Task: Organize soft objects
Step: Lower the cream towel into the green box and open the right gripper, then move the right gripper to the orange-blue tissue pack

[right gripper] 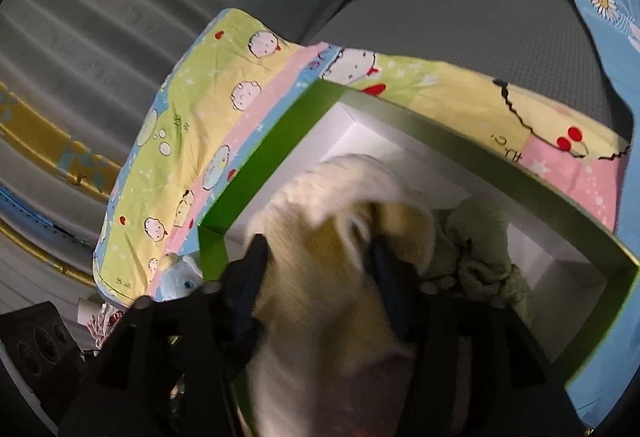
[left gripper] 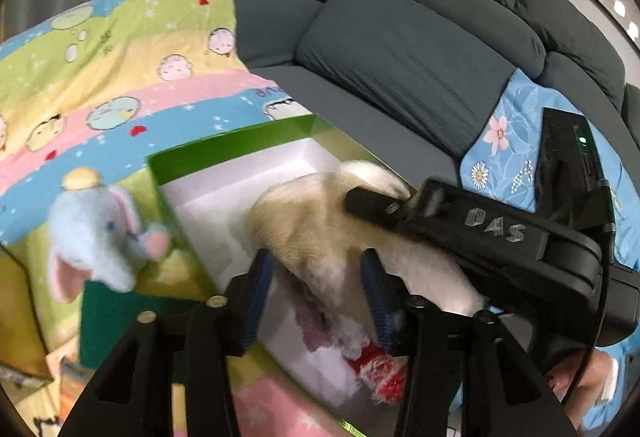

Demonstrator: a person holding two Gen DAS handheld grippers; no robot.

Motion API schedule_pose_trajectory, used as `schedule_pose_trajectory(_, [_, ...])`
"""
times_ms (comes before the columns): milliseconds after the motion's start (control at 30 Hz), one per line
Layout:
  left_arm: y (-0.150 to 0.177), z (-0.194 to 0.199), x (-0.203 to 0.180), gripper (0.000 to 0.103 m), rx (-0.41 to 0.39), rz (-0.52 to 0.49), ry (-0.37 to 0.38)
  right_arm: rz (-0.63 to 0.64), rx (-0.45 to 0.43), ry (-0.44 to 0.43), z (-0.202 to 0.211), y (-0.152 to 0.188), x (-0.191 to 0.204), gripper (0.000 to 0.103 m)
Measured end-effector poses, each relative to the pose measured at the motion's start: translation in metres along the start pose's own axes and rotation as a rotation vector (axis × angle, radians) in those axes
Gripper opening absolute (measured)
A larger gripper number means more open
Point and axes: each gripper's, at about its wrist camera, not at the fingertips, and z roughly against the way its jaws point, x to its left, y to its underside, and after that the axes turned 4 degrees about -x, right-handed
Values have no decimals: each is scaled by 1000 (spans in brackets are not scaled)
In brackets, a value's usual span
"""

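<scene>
Task found partly complete.

Green box, white inside, stood open on cartoon-print quilt spread over grey sofa. Already inside box: green plush at the far side in the right wrist view, plus a mauve knitted piece and a red-and-white knitted piece at the near end in the left wrist view.

Cream plush toy observed over the box opening, partly within its walls; whether resting on the floor of the box could not be told. Held by both tools: left gripper with fingers closed on its lower body, right gripper with fingers closed on its upper part. Motion blur on the toy in the right wrist view.

Outstanding: blue elephant plush outside the box, just beside its left wall, on the quilt, untouched. Judged as the next item, once cream plush toy is released. Small clutter at the floor edge too blurred to identify.

Estimated progress: past halfway; one placement in hand, at least one left.
</scene>
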Motion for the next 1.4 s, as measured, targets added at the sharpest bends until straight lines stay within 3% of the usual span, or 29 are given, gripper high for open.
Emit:
schedule_pose_trajectory(33, [1, 5, 2, 60, -8, 8, -4, 12, -14, -6, 4, 1, 3, 75])
schedule_pose_trajectory(167, [5, 35, 14, 74, -58, 44, -36, 64, -53, -36, 21, 4, 18, 82])
schedule_pose_trajectory(467, [33, 110, 57, 85, -136, 159, -105, 163, -130, -96, 43, 23, 57, 101])
schedule_pose_trajectory(733, [84, 156, 104, 85, -147, 298, -299, 238, -123, -93, 41, 47, 88, 102])
schedule_pose_trajectory(833, [107, 174, 122, 85, -163, 365, -330, 293, -126, -98, 47, 59, 103, 102])
schedule_pose_trajectory(1000, [144, 196, 150, 85, -195, 482, -423, 387, -38, -159, 47, 89, 130, 102])
schedule_pose_trajectory(1133, [170, 208, 161, 85, -215, 538, -451, 474, 90, -200, 26, 123, 151, 102])
schedule_pose_trajectory(1400, [212, 212, 171, 85, -166, 597, -503, 410, 253, -65, -50, 163, 138, 95])
